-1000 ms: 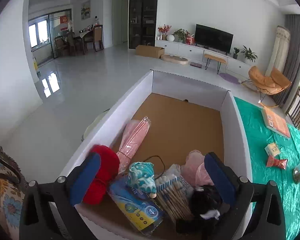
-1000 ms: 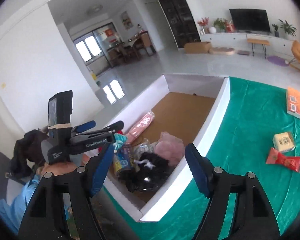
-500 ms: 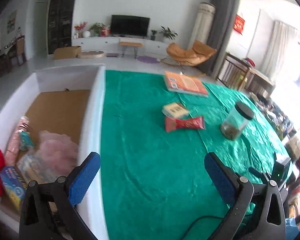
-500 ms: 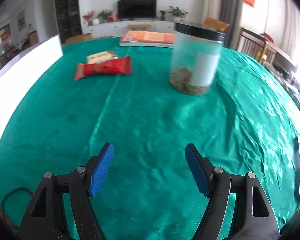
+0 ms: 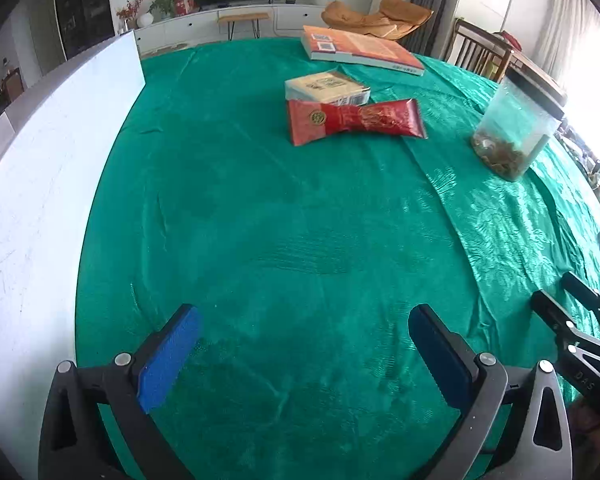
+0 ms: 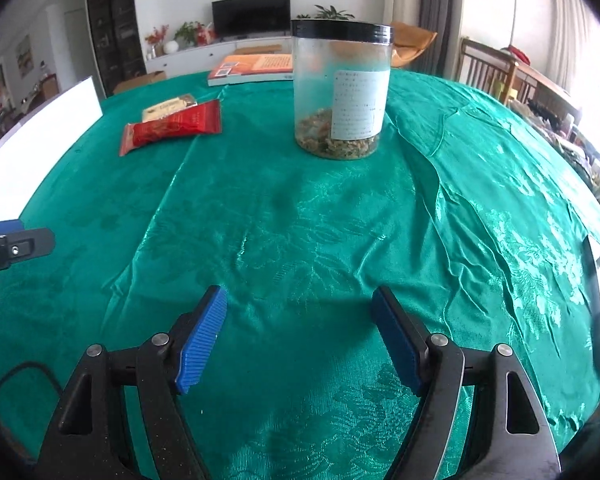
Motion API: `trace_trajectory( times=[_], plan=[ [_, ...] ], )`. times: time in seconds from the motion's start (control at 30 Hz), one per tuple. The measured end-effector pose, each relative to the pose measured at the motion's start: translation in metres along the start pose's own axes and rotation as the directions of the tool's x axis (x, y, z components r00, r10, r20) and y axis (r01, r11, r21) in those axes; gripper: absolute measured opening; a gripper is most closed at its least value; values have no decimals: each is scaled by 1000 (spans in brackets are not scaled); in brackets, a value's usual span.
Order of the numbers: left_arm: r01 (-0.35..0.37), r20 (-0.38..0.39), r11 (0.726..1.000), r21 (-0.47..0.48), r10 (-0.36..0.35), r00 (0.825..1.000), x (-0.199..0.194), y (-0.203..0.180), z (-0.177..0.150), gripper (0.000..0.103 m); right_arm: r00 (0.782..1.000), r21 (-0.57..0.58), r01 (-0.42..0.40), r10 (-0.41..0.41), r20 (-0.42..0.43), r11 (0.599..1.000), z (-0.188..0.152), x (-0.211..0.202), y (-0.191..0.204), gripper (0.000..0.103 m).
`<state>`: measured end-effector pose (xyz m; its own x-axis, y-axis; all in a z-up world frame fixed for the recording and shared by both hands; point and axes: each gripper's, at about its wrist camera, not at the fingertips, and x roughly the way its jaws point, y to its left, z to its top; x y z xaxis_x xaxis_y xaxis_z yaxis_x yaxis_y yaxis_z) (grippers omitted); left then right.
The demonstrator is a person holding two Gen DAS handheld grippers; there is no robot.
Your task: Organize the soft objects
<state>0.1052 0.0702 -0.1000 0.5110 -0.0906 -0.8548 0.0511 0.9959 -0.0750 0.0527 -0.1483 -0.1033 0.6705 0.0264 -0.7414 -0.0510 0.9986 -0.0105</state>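
Note:
A red soft packet (image 5: 356,120) lies on the green tablecloth (image 5: 280,220), touching a beige packet (image 5: 326,88) behind it; both also show in the right wrist view, red packet (image 6: 172,128) and beige packet (image 6: 170,107). My left gripper (image 5: 304,312) hovers open over bare cloth, well short of the packets, with nothing between its blue pads. My right gripper (image 6: 299,292) is low over the cloth in front of a clear jar (image 6: 342,88); its jaws are opening and hold nothing.
The white box wall (image 5: 40,160) runs along the left of the table. An orange book (image 5: 360,48) lies at the far side. The black-lidded jar (image 5: 516,128) stands right of the packets. Chairs and a cluttered table stand beyond the right edge.
Both grippers swung away from the white box and its soft items to face the green table. In the last half second the left sank closer to the cloth; the right stayed put.

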Motion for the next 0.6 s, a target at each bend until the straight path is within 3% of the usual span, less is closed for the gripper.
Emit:
trace_trajectory(
  times=[0.1,0.6],
  plan=[
    [-65,19,997,33,65,998,9,1,-3,103,1000,1,0,0,-1,1000,0,1,0,79],
    [-69,66,997,23,68,996,11,3,-2,103,1000,-4,0,0,-4,1000,-1,1,1,81]
  ],
)
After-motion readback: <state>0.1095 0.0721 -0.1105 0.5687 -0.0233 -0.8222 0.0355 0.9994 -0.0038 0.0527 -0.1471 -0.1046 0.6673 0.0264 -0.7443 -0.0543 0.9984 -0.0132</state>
